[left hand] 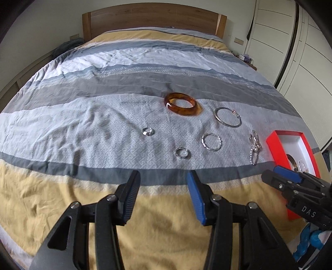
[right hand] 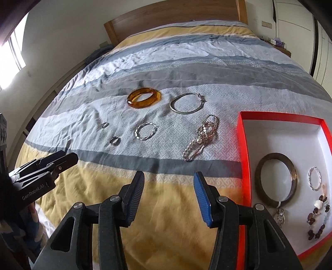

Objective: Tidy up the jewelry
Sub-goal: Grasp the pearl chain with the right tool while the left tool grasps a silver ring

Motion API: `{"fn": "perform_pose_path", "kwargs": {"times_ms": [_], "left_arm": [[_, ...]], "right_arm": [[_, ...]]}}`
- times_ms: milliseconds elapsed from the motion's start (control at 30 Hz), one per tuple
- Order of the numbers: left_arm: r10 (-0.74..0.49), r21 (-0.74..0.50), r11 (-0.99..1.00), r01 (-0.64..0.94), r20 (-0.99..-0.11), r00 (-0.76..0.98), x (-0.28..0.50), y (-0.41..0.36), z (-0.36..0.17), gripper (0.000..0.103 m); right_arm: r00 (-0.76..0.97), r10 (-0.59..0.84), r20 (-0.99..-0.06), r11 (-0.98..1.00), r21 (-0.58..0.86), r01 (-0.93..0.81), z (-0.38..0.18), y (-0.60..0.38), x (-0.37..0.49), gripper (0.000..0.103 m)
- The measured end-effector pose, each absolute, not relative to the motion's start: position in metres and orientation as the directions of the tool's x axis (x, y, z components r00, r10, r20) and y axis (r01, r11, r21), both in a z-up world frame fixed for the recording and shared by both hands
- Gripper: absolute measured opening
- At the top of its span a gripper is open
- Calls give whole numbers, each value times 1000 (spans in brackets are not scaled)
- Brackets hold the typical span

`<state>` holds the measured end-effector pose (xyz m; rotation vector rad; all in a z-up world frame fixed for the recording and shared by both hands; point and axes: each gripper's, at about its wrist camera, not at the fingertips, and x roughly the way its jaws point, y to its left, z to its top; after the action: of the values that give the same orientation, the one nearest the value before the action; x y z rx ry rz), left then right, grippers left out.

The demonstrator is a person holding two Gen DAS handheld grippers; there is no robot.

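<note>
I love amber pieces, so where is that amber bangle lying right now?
The amber bangle lies on the bedspread, farthest toward the headboard, just left of the thin silver hoop bangle in both views.

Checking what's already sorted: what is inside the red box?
The red box holds a dark bangle, a twisted silver ring, a brown beaded bracelet and a silver charm. Its near corner is out of view.

A bed covered by a wrinkled quilt [left hand: 103, 116] in broad stripes of yellow, grey, pale blue and white. A wooden headboard [left hand: 153, 18] stands at the bed's far end against a pale wall. White wardrobe doors [left hand: 294, 41] run along the right side. A bright window [right hand: 12, 52] lies left.
</note>
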<state>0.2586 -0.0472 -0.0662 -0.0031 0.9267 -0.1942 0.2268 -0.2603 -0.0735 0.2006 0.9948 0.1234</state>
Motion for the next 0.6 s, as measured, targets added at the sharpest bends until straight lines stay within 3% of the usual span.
{"fn": "perform_pose_path", "kwargs": {"times_ms": [600], "left_arm": [[-162, -62, 979, 195, -817, 553, 314, -81, -118, 41]], "right_arm": [[525, -3, -851, 968, 130, 216, -113, -260, 280, 50]]}}
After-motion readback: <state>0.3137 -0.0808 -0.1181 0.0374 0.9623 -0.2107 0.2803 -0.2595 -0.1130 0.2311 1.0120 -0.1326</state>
